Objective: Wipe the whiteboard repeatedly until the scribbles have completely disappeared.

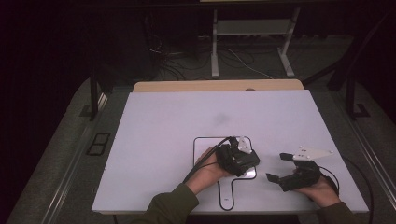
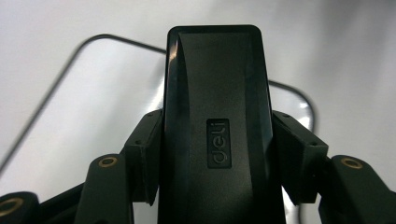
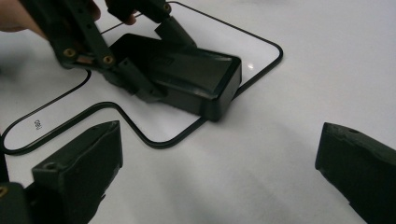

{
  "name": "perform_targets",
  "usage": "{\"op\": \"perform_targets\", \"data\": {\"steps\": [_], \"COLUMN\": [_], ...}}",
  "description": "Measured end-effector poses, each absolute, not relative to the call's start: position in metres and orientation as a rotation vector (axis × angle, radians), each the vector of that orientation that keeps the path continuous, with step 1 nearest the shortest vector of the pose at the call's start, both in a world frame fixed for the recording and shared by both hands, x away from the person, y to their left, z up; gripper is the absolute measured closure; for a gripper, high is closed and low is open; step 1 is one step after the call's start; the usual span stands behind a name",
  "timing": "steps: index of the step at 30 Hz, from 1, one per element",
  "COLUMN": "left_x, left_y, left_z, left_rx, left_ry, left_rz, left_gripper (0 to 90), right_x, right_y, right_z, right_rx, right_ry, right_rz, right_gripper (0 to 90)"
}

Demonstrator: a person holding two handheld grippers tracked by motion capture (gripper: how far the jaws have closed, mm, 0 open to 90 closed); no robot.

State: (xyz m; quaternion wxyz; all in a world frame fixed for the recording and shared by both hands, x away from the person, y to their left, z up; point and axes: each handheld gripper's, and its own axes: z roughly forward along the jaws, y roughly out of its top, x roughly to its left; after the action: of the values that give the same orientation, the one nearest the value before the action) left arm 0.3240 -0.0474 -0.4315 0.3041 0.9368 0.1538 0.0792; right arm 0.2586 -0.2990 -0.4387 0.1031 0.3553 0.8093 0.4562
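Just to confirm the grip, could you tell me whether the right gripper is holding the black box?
No, the right gripper is open and empty; the left gripper clamps the black box.

A black rectangular stapler [image 3: 180, 77] lies flat inside the black paddle-shaped outline [image 3: 261, 70] on the white table.

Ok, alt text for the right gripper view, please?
The left gripper clamps a black box lying on a white table, inside a black outline. The right gripper has its jaws open in the foreground.
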Motion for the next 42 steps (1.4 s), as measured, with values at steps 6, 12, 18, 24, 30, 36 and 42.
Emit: {"op": "perform_targets", "data": {"steps": [6, 12, 18, 24, 30, 36, 42], "left_x": [0.326, 0.313, 0.333, 0.320, 0.319, 0.346, 0.363], "left_y": [-0.043, -0.052, -0.043, -0.048, -0.050, -0.046, -0.044], "left_z": [-0.432, -0.431, -0.432, -0.431, -0.431, -0.431, -0.434], "left_rx": [2.471, 2.488, 2.470, 2.485, 2.484, 2.481, 2.438], "left_ry": [0.427, 0.372, 0.455, 0.406, 0.397, 0.438, 0.508], "left_rz": [0.159, 0.159, 0.206, 0.156, 0.173, 0.216, 0.212], "left_gripper": [39.4, 39.4, 39.4, 39.4, 39.4, 39.4, 39.4], "right_x": [0.259, 0.259, 0.259, 0.259, 0.259, 0.259, 0.260], "right_y": [-0.299, -0.299, -0.299, -0.298, -0.298, -0.298, -0.297], "right_z": [-0.439, -0.439, -0.439, -0.439, -0.439, -0.439, -0.440], "right_rx": [1.043, 1.046, 1.042, 1.049, 1.043, 1.051, 1.051], "right_ry": [2.390, 2.388, 2.389, 2.393, 2.392, 2.395, 2.397], "right_rz": [1.345, 1.345, 1.345, 1.340, 1.343, 1.337, 1.331], "right_gripper": [0.0, 0.0, 0.0, 0.0, 0.0, 0.0, 0.0]}}
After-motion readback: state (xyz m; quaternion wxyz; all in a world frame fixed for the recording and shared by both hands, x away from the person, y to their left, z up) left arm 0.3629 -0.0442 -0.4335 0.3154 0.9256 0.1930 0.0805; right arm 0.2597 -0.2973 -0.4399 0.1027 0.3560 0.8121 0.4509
